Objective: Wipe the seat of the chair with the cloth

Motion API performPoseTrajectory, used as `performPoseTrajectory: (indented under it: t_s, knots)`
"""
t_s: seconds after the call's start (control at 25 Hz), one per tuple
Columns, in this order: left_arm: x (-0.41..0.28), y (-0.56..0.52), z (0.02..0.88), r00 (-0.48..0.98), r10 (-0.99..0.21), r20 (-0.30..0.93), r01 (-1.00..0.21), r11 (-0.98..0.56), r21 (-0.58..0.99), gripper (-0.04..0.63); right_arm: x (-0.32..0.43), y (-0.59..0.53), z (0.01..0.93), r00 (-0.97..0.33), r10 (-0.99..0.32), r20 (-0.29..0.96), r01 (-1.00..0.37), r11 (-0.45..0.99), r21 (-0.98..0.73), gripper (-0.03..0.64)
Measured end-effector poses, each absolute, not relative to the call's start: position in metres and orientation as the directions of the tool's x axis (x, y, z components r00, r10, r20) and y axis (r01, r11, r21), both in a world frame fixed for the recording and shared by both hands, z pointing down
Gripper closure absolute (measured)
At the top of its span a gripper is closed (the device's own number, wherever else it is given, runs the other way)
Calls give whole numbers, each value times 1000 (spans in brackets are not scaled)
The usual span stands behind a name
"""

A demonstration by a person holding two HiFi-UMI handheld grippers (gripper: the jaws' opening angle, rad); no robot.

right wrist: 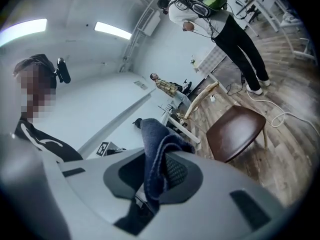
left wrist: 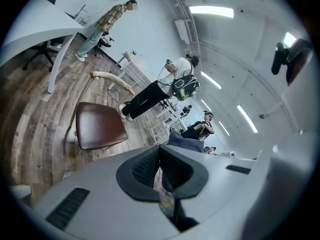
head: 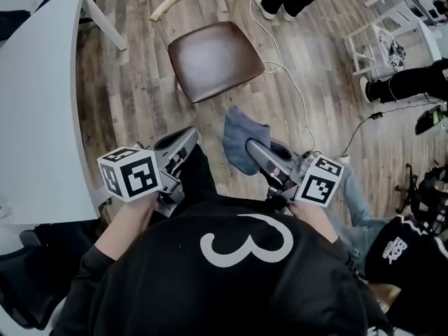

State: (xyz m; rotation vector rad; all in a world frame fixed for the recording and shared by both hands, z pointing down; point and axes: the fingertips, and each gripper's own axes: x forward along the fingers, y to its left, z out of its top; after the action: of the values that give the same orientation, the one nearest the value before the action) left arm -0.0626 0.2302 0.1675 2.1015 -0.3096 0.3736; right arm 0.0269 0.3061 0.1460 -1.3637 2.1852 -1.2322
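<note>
The right gripper (head: 253, 147) pinches a soft, rumpled blue-grey cloth (head: 240, 133), while the left gripper (head: 187, 137) is clenched on nothing. At twelve o'clock sits the glossy brown rounded chair seat (head: 213, 58).

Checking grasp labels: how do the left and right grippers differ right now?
The right gripper has its fingers clamped on the blue cloth, which drapes out past them; the left gripper has its fingers closed on nothing. In the head view the right gripper angles up-left, the left gripper up-right. Both are held close to the person's body, short of the brown chair seat.
</note>
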Motion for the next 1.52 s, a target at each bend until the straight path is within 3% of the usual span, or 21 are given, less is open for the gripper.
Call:
performPoseTrajectory:
  t_s: [0.4,0.88,1.52]
  knots:
    - [-44,86,199,911,-16,412,-359,-520,775,583,43,133,175,-506,-802,318,-628,90,-773,561]
    - [-49,26,255,882,-59,467,-428,-514,743,583,33,36,233,-586,-700,409,-655,112,-747,561]
    - [-72,-17,366,765,-243,596,-642,-221,734,583,7,-56,373,-746,-450,491,-611,169,-773,561]
